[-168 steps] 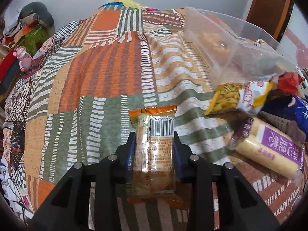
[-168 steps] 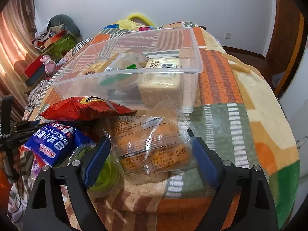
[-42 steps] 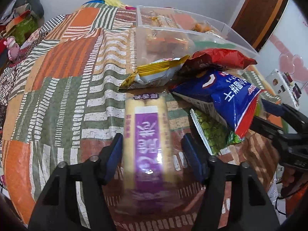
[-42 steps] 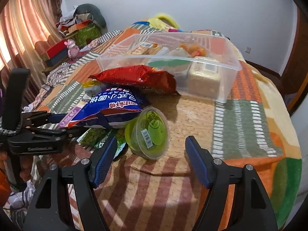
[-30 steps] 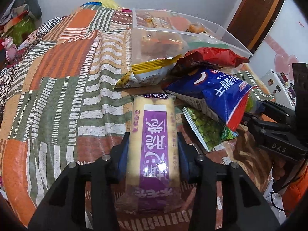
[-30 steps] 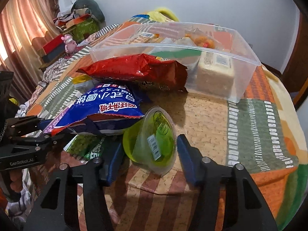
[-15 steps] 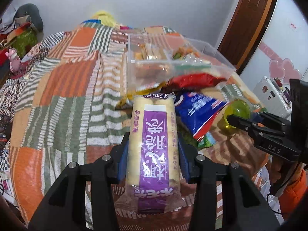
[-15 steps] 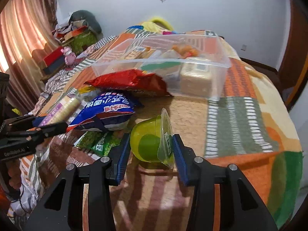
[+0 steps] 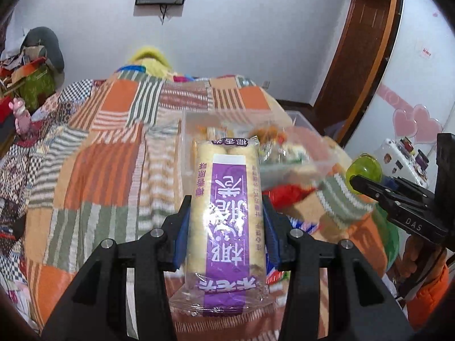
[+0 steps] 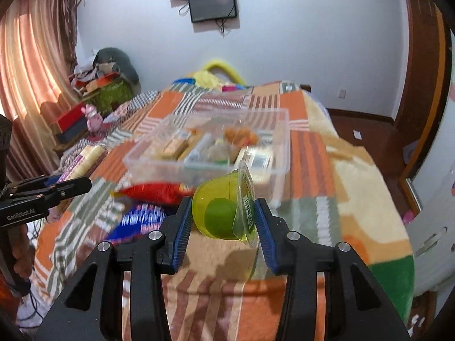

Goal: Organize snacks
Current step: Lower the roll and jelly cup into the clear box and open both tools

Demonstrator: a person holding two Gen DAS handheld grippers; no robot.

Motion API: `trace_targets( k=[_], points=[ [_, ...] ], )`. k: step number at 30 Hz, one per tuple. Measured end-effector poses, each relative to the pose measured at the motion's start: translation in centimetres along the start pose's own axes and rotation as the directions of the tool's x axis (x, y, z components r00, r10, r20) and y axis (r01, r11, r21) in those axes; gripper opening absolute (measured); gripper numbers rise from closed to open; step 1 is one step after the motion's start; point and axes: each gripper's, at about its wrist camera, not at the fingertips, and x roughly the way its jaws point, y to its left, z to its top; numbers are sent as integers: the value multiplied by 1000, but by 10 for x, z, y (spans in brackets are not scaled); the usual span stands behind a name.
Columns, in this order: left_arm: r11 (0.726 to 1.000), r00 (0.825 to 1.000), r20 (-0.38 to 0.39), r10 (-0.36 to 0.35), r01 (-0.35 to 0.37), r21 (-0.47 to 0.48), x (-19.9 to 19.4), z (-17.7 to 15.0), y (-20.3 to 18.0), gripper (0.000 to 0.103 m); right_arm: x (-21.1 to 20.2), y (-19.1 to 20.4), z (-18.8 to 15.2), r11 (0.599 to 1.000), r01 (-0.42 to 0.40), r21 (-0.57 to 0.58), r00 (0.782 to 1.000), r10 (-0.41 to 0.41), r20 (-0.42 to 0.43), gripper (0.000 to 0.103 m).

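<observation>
Snacks mid-sort on a patchwork blanket (image 10: 310, 153), orange/green/cream stripes.

Left gripper (image 9: 226, 227): fingers clamped on a long clear-wrapped roll pack (image 9: 227, 213), lifted above the blanket and pointing away from the camera. Purple label band with white Chinese characters, upside down from this view; smaller purple print along both edges, too small to read. In the right wrist view the same pack (image 10: 85, 159) sticks out past the left gripper (image 10: 76, 184), whose body reads "GenRobot.AI".

Right gripper (image 10: 221, 218): fingers closed on a green jelly cup (image 10: 221, 213), held on its side, clear film lid facing right. Lid carries a barcode sticker, text unreadable. In the left wrist view the cup (image 9: 365, 169) sits at the tip of the right gripper (image 9: 358, 183); "DAS" is printed on that gripper's body.

Clear plastic bin (image 10: 281, 142) on the blanket ahead of both grippers, several wrapped snacks inside: an orange-filled bag, pale blocks with barcode labels. Blurred, no brand legible. Also seen from the left wrist (image 9: 186, 142).

On the blanket just in front of the bin: red bag (image 10: 159, 191), then blue bag (image 10: 139, 221) with white lettering, motion-blurred, can't read it.

Background: wall-mounted screen (image 10: 213, 4), curtain (image 10: 31, 71) at left, wooden door frame (image 9: 361, 56) at right.
</observation>
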Motion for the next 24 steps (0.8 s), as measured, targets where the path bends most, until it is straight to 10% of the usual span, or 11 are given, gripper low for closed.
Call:
trace_targets(
  k=[24],
  points=[
    [998,997,-34,68,-68,0,115,75,17,45,75,-26,57,995,53,83,999,-54,9,40]
  ],
)
